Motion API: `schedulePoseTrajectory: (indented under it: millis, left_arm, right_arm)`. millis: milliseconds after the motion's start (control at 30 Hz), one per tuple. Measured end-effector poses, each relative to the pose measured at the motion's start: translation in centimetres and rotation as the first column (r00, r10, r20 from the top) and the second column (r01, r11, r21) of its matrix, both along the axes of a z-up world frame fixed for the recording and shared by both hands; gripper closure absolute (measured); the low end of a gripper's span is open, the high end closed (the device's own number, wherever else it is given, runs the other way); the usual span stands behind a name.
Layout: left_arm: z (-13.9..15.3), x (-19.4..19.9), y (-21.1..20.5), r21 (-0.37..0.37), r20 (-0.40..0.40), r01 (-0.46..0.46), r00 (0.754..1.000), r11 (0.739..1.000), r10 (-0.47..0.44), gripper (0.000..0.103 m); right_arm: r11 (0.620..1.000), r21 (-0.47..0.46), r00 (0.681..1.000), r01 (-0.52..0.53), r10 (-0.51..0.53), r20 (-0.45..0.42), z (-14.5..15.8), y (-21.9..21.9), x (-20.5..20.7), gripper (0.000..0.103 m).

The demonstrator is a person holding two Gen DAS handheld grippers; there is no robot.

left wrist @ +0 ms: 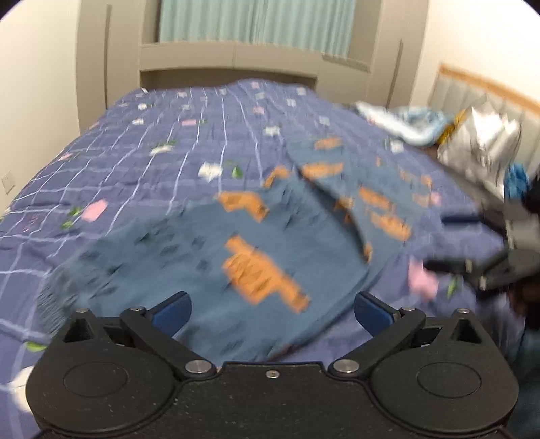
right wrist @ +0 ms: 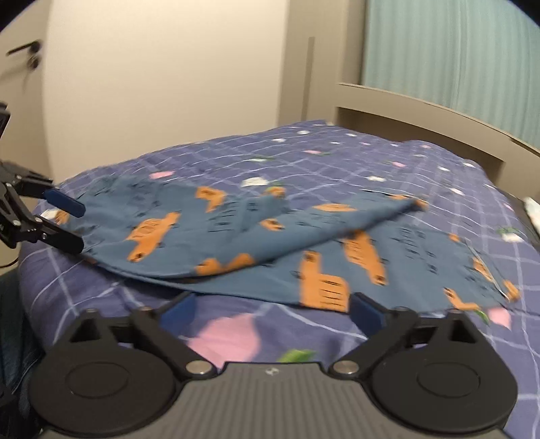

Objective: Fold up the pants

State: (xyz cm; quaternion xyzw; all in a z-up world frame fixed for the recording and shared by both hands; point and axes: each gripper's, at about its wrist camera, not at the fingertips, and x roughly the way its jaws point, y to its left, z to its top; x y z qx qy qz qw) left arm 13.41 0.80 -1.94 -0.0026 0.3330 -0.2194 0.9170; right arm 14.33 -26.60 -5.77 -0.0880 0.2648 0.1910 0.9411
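Blue pants (left wrist: 256, 236) with orange dog prints lie on the purple checked bedspread (left wrist: 141, 162), one layer folded over another. In the right wrist view the pants (right wrist: 270, 243) spread across the bed's middle. My left gripper (left wrist: 271, 314) is open, its blue fingertips wide apart just short of the pants' near edge; it also shows at the left of the right wrist view (right wrist: 72, 224), open and empty at the cloth's edge. My right gripper (right wrist: 273, 312) is open just short of the pants' near hem; it shows at the right in the left wrist view (left wrist: 452, 241), open.
A silver crumpled bag (left wrist: 486, 145) and light blue cloth (left wrist: 411, 125) lie near the headboard (left wrist: 472, 91). A beige footboard and cabinet (left wrist: 229, 64) stand behind the bed under a green curtain (left wrist: 256, 23). A door with a handle (right wrist: 30, 50) is at the left.
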Motion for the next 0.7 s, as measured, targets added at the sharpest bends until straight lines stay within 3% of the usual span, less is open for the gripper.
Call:
schedulePoseTrajectory:
  millis: [267,467,567,700]
  left_arm:
    - [0.3,6.0,-6.4,-0.236,0.018,-0.047,0.998,0.971,0.053,0.001]
    - [-0.1,11.0,-10.6,-0.294,0.013,0.009,1.0,0.956,-0.005,0.001]
    - [-0.9,13.1,-11.8,-0.314,-0.007,0.012,1.0,0.95,-0.014,0.001]
    - [-2.4,15.4,-11.7,-0.382,-0.085,-0.003,0.996,0.924,-0.032,0.001]
  right_arm:
    - [0.984,0.009,0.984,0.179,-0.179,-0.014,-0.4,-5.9,0.4,0.0]
    - [0.963,0.001,0.963,0.269,-0.269,-0.023,0.2,-10.2,3.5,0.0]
    - [0.963,-0.009,0.963,0.268,-0.268,-0.033,0.7,-11.7,6.8,0.0]
    - [0.982,-0.078,0.982,0.173,-0.178,-0.061,2.1,-12.2,12.7,0.0]
